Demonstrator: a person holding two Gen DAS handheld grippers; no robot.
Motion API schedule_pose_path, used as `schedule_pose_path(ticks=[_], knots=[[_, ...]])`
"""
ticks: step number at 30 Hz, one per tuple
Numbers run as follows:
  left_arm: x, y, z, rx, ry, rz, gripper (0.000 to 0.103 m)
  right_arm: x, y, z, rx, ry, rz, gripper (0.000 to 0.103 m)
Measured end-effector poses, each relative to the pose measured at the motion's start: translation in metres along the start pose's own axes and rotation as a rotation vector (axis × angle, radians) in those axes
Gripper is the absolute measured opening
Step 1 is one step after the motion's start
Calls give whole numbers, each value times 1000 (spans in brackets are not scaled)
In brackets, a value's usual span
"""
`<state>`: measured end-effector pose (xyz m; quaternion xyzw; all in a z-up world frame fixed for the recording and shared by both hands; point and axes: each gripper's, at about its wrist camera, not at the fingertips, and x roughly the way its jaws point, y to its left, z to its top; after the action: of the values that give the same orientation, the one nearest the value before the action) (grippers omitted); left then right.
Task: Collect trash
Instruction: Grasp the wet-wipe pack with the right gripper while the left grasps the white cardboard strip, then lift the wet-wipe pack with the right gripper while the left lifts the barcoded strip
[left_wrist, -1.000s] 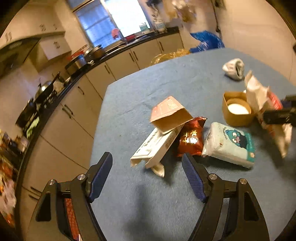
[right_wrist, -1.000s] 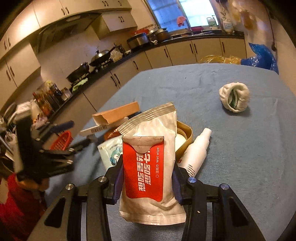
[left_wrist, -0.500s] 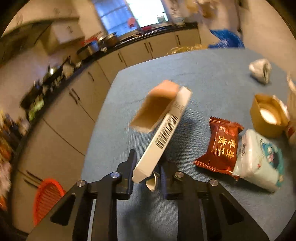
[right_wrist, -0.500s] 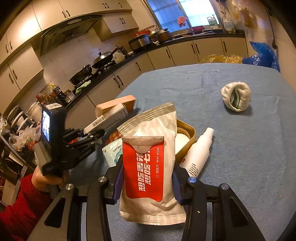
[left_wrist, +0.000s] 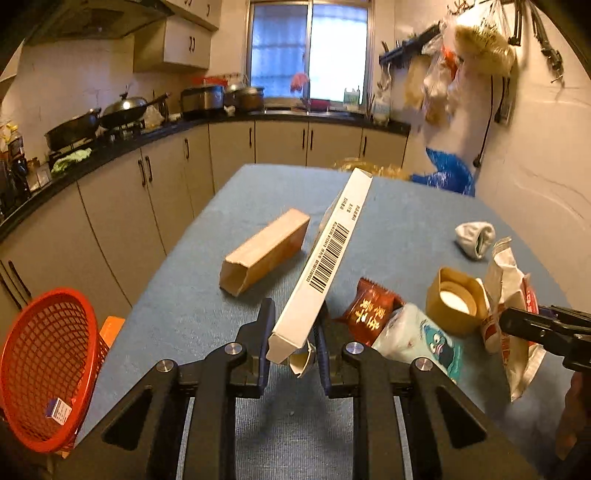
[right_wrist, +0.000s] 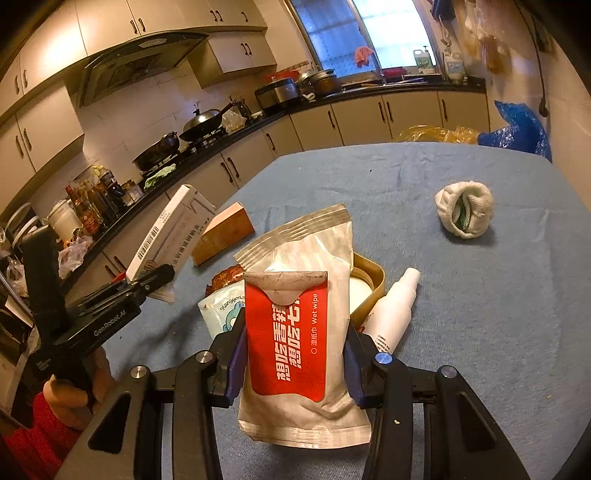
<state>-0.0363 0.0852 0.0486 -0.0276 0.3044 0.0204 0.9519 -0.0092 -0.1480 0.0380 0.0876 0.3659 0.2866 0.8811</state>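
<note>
Lighting: dim, warm; blown-out window (left_wrist: 308, 48) glare behind. Soft shadows on bench (right_wrist: 498, 295). Fisheye-bent, dark corners; hanging bags (left_wrist: 458, 62) blurred.

Your open room is the far half of the table (right_wrist: 424, 177), bare blue cloth apart from the rolled white sock (right_wrist: 463, 210) toward the right side. Nearer you the way is crowded: the brown carton (left_wrist: 264, 256) lies to the left, and the red snack packet (left_wrist: 371, 310), tissue pack (left_wrist: 421, 341), gold tin (left_wrist: 456, 301) and white spray bottle (right_wrist: 393, 310) cluster together. The red basket (left_wrist: 44, 373) stands off the table's left edge.
</note>
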Motion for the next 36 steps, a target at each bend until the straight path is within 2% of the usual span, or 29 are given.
schedule_pose_path(ticks=[9, 36], knots=[[2, 1, 4, 7, -20, -11, 20, -4, 2, 0, -7, -27, -11, 48], [2, 6, 7, 7, -31, 3, 20, -1, -9, 0, 19, -14, -25, 48]])
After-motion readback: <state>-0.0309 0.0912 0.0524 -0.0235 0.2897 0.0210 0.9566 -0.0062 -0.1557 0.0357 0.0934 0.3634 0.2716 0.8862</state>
